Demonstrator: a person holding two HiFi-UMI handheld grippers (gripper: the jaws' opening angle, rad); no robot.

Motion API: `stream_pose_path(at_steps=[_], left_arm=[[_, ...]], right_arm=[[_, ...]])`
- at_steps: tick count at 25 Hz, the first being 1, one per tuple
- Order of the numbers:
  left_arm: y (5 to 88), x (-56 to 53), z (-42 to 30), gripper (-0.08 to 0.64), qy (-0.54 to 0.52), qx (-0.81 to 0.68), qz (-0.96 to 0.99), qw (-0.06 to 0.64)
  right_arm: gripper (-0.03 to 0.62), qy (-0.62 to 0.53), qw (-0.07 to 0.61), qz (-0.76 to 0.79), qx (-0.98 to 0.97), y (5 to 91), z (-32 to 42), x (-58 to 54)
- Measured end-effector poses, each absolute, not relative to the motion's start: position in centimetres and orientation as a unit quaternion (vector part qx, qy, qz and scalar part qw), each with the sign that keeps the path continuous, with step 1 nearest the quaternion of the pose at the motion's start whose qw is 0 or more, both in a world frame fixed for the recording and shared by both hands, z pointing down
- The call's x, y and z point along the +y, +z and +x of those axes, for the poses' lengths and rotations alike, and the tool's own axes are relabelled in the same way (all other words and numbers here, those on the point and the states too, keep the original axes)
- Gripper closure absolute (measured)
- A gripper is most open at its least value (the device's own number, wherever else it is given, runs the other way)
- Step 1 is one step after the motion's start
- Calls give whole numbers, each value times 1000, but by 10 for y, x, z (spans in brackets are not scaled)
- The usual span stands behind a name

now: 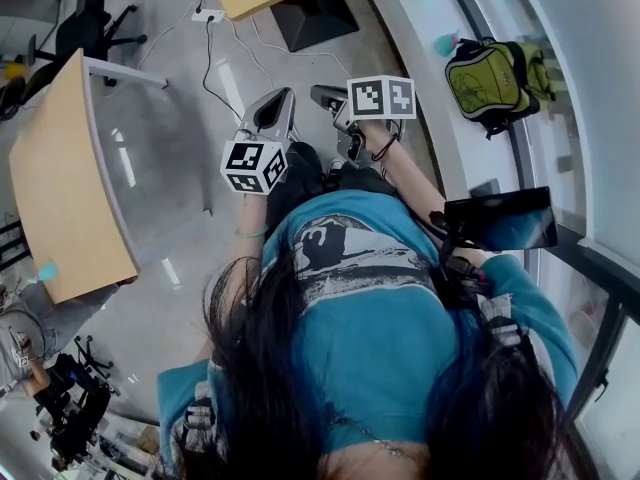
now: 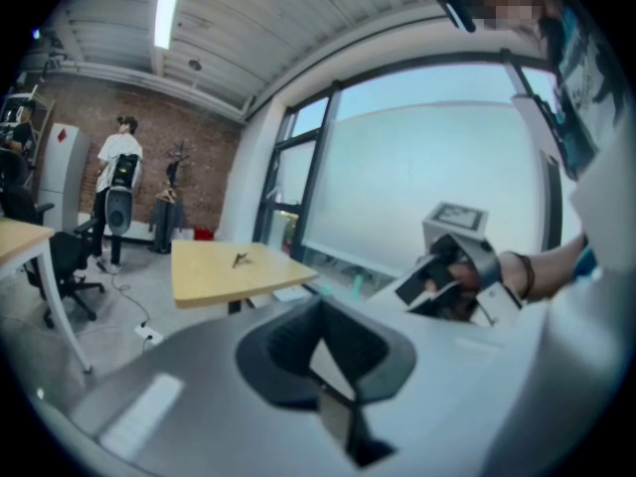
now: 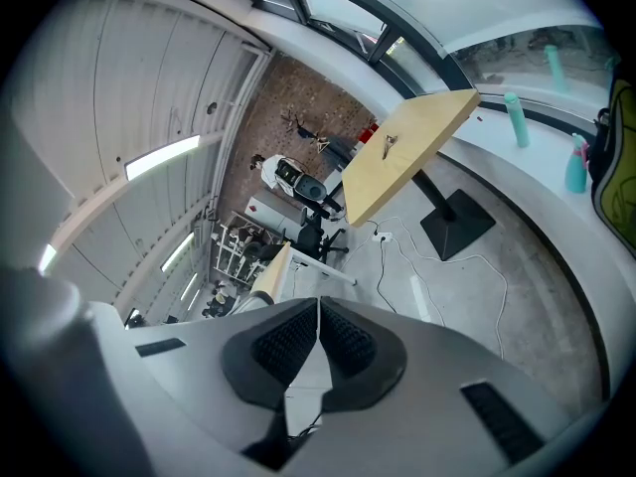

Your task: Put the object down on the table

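R claw (image 3: 318,304) shut | L claw (image 2: 320,304) shut | table (image 3: 425,129) far ahead

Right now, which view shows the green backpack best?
The head view: the whole green backpack shows there, straps included. The right gripper view catches only its edge at the picture's border. The left gripper view does not show it.
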State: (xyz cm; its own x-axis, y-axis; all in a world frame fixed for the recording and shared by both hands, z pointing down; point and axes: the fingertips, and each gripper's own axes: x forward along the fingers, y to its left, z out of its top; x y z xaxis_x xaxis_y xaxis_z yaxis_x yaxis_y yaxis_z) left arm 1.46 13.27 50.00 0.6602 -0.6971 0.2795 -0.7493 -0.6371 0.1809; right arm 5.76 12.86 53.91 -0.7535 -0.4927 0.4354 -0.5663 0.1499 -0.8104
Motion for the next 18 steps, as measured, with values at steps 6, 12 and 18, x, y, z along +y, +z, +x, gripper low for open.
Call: stream_pose_path(at_steps=[6,12,18], left_arm=[[502,133,11,558,93,-402,900,142],[501,128,5,558,92,-405,898,143],[500,121,2,558,90,-405,899,143]], right_arm=[[573,550,34,355,-755,541,58,127],[574,549,36,358,-755,542,56,123],[574,541,39,361,-758,539,54,116]])
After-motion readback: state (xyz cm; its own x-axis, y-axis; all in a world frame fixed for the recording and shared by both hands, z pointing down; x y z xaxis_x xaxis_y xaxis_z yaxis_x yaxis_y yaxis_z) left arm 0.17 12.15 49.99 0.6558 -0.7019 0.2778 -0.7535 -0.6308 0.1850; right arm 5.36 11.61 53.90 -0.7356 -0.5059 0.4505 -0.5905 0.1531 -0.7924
